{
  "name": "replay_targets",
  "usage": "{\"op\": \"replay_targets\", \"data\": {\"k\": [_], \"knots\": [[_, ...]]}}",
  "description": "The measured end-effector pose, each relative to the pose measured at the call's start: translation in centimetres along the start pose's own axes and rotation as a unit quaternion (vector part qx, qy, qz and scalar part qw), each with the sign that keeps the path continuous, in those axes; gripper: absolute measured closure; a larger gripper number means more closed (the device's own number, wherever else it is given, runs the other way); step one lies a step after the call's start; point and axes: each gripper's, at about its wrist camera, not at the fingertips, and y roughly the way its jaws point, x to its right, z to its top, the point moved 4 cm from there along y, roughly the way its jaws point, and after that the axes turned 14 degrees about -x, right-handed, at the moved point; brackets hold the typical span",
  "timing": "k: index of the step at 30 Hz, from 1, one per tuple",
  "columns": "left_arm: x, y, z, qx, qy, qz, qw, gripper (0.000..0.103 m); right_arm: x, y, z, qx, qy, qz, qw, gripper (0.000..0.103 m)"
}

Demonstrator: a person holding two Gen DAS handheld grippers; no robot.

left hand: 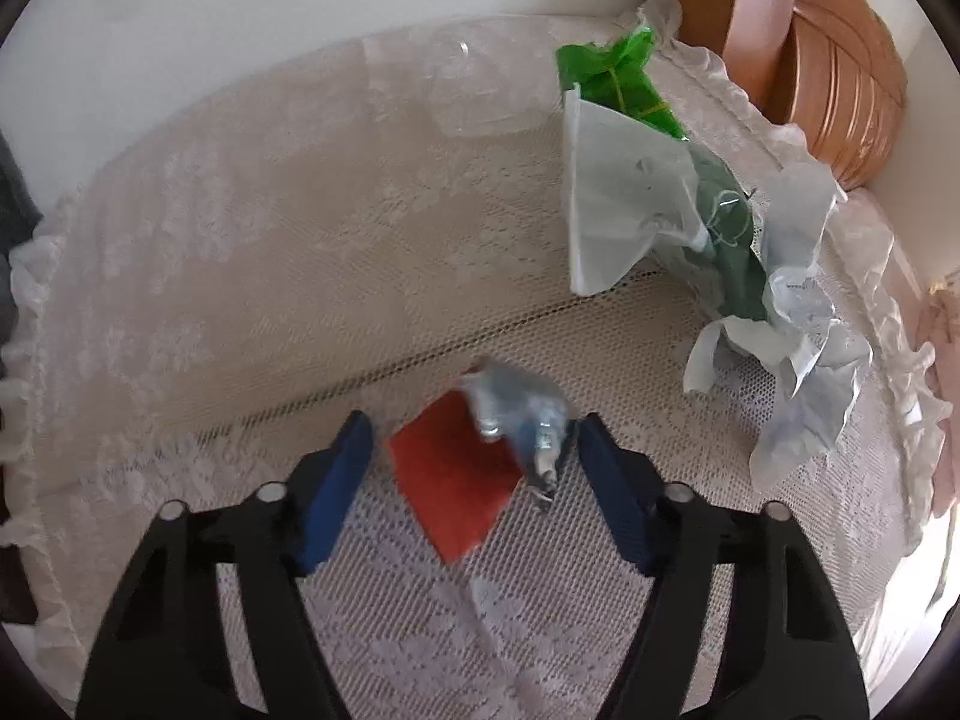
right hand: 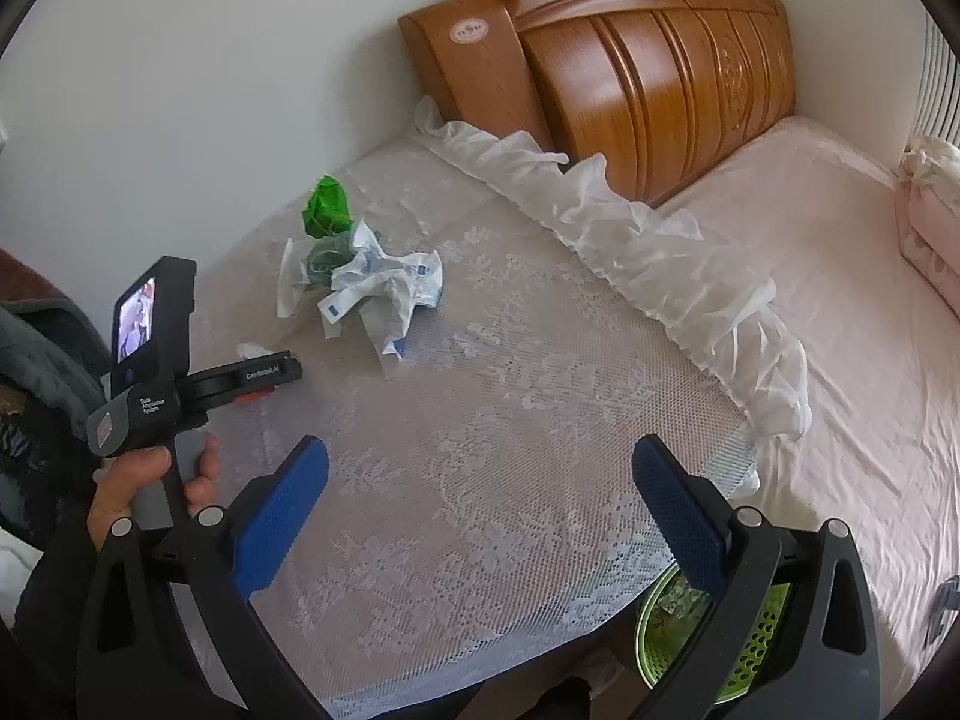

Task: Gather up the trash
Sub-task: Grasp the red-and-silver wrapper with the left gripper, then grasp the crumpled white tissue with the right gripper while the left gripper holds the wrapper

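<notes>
1. Support = table w/ white lace cloth (right hand: 510, 420), ruffled edge; it stands beside a bed w/ pink sheet (right hand: 840, 300).
2. On the cloth, far side near the wall: pile of crumpled white paper/plastic wrappers (right hand: 384, 288), w/ bright green wrapper (left hand: 612, 78) at the pile's wall end and a dark green piece in the middle.
3. Pale flat sheet (left hand: 618, 204) rests against that pile, tilted.
4. Nearer side, apart from the pile: red flat packet (left hand: 456, 480) lying on the lace, w/ small crumpled clear/silvery wrapper (left hand: 522, 420) touching its far corner.
5. Clear plastic piece (left hand: 474, 90) near the wall, faint, hard to make out.
</notes>
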Motion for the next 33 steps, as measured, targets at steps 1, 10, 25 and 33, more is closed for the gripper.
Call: {"op": "replay_targets", "data": {"k": [1,10,25,33], "knots": [[0.1,0.0,0.1,0.001,0.002,0.002,1.0,0.043,0.1,0.3,0.1,-0.004,0.001,0.0,1.0,0.002],[-0.2,-0.6,0.8,0.008,0.011,0.009,0.9999,0.065,-0.6,1.8,1.5,-0.015,-0.023,0.002,1.0,0.002],[-2.4,-4.8,-0.2,0.044,0.046,-0.035,0.9973,0.068,-7.4,9.7,10.0,-0.018,-0.195,-0.045,0.98,0.002],[-5.1,-6.7,-1.9,0.048,0.042,-0.047,0.9969,0.068,-9.5,13.9,11.0,-0.015,-0.256,-0.077,0.963,0.014]]}}
